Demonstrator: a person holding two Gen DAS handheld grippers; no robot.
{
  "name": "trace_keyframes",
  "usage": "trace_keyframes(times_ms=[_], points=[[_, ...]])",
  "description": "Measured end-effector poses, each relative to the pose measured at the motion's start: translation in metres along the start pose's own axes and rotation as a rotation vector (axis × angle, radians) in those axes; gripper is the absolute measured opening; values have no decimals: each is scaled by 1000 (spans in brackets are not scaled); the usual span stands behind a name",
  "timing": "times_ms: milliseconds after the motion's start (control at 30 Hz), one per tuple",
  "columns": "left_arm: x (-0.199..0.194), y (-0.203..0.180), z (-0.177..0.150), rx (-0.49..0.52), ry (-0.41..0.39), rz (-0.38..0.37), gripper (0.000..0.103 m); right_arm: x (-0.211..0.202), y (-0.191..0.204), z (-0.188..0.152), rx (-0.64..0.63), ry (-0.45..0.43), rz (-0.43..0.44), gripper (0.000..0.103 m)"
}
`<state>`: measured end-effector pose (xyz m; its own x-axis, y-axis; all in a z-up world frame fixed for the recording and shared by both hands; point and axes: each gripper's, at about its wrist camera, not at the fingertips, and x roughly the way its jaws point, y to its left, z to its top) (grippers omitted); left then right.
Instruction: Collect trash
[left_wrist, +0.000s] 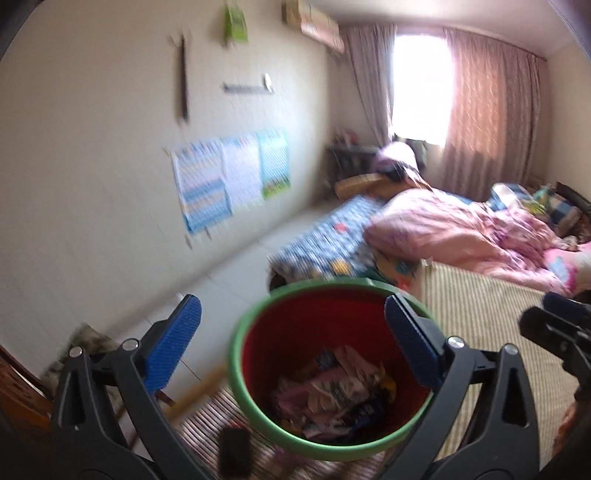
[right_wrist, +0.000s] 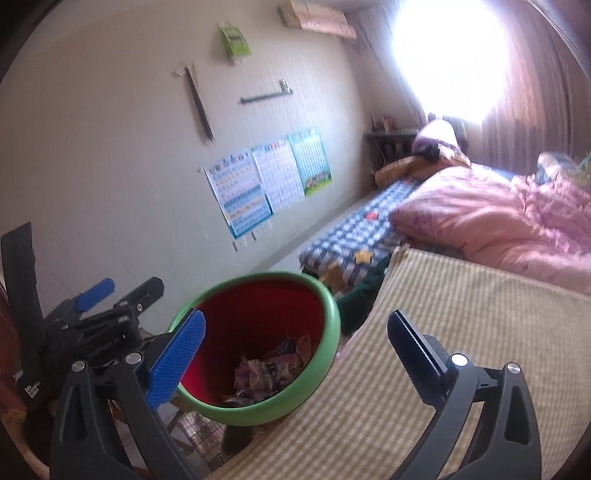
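Note:
A red trash bin with a green rim (left_wrist: 243, 373) stands beside the bed and holds several crumpled wrappers (left_wrist: 340, 398). My left gripper (left_wrist: 291, 343) is open and empty just above the bin's mouth. In the right wrist view the same bin (right_wrist: 328, 332) sits left of the bed edge with wrappers (right_wrist: 269, 369) inside. My right gripper (right_wrist: 295, 354) is open and empty, over the bin's right rim and the striped bed cover (right_wrist: 461, 332). The left gripper (right_wrist: 110, 314) shows at the left of that view, and the right gripper (left_wrist: 554, 325) at the right edge of the left wrist view.
A bed with a striped mat (left_wrist: 491, 321), a pink quilt (left_wrist: 461, 229) and a blue patterned blanket (left_wrist: 332, 236) fills the right. Posters (left_wrist: 229, 177) hang on the left wall. A curtained window (left_wrist: 421, 74) is at the back. A striped floor mat (left_wrist: 207, 424) lies under the bin.

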<state>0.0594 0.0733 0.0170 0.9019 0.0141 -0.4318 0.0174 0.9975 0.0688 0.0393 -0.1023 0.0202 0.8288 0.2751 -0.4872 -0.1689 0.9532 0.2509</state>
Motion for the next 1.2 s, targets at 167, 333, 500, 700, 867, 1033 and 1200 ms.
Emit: trace_keyframes(times_ms=[167, 333, 500, 700, 867, 1033, 1200], points=[[-50, -21, 9, -3, -115, 96, 98, -47, 1, -6, -131, -152, -81, 96], [-81, -41, 8, -36, -77, 145, 98, -75, -13, -15, -121, -167, -102, 96], [-107, -54, 3, -60, -80, 144, 98, -93, -25, -24, -131, -153, -88, 96], [-126, -68, 1, -67, -96, 141, 98, -115, -38, -33, -131, -158, -89, 96], [-132, -77, 2, -58, -102, 137, 98, -125, -49, -36, -121, -167, -93, 96], [-135, -86, 4, -52, -108, 135, 98, -131, -53, -37, -119, -172, -95, 96], [-135, -94, 4, -42, -105, 135, 98, -131, -56, -39, -112, -173, -95, 96]])
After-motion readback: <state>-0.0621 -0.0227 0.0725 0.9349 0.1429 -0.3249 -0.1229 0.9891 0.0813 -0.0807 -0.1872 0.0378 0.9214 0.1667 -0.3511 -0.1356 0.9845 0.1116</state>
